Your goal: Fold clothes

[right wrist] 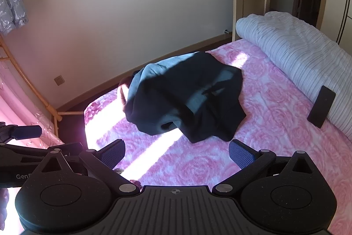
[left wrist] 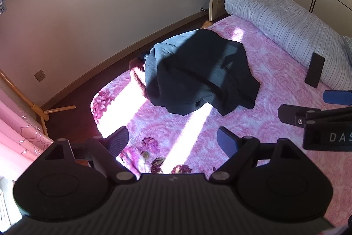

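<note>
A dark blue-grey garment (left wrist: 198, 74) lies crumpled in a heap on the pink floral bed (left wrist: 275, 85), near the bed's far left corner; the right wrist view shows the same garment (right wrist: 187, 98) with a sunlit lighter patch on its top left. My left gripper (left wrist: 172, 141) hovers open over the bed's near part, well short of the garment, nothing between its fingers. My right gripper (right wrist: 177, 154) is open too, likewise in front of the heap and empty. Its fingers (left wrist: 290, 112) show at the right edge of the left wrist view.
A rolled striped white quilt (right wrist: 297, 63) lies along the bed's right side, with a black phone (right wrist: 321, 106) leaning against it. Bright sun stripes cross the bed. A pink curtain (left wrist: 15, 131) and a rattan stand (right wrist: 28, 83) stand at left; a wall and door lie beyond.
</note>
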A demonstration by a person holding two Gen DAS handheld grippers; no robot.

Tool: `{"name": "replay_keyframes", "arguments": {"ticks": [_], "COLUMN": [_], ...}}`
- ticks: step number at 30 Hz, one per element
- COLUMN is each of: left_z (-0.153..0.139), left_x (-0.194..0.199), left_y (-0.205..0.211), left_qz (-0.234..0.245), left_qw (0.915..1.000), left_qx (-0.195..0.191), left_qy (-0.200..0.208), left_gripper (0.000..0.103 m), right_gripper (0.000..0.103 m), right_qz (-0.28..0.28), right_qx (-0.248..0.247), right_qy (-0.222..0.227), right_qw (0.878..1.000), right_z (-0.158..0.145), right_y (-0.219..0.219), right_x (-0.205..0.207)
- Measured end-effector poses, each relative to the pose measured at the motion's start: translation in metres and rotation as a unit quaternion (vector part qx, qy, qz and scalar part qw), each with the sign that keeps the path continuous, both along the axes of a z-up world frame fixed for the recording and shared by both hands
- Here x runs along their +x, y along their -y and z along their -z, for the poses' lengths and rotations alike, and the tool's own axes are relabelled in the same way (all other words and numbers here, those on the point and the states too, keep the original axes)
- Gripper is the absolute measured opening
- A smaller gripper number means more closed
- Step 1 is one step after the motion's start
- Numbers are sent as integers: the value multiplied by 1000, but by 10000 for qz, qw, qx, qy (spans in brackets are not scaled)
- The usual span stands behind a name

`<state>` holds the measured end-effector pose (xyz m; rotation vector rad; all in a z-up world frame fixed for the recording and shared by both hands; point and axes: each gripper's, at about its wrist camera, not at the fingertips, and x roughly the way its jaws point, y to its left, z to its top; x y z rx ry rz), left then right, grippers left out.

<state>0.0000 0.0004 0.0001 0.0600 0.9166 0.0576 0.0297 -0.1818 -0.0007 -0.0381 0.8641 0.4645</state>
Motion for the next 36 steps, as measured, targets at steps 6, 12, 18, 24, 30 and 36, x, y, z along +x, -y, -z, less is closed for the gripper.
{"name": "replay_keyframes", "arguments": {"ticks": [6,12,18,24,30,36], "left_z": [-1,1,2,2,2,1], "left_x": [0,0,1,2,1,1], "left_y": [-6,-2,-1,0,0,0], "left_qz": [-53,-91,-87,-67,-47,-46], "left_qw": [10000,10000,9999,10000,10000,10000], "left_qx": [-42,16,53,47,53,63], "left_qy": [1,-10,-31,-33,-29,-26], "left_gripper": [84,84,84,84,84,84], "right_gripper": [103,103,103,103,103,103], "right_qz": [10,28,12,26,16,-6], "right_qx": [-12,-20,-31,-36,-33,-40], "right_qy": [28,32,14,-11,-11,-16], "right_qw": [10000,10000,10000,10000,10000,10000], "right_z": [-1,3,4,5,4,2], "right_y": [2,-2,-3,-4,-3,-3], "right_x": [3,2,2,3,2,2]}}
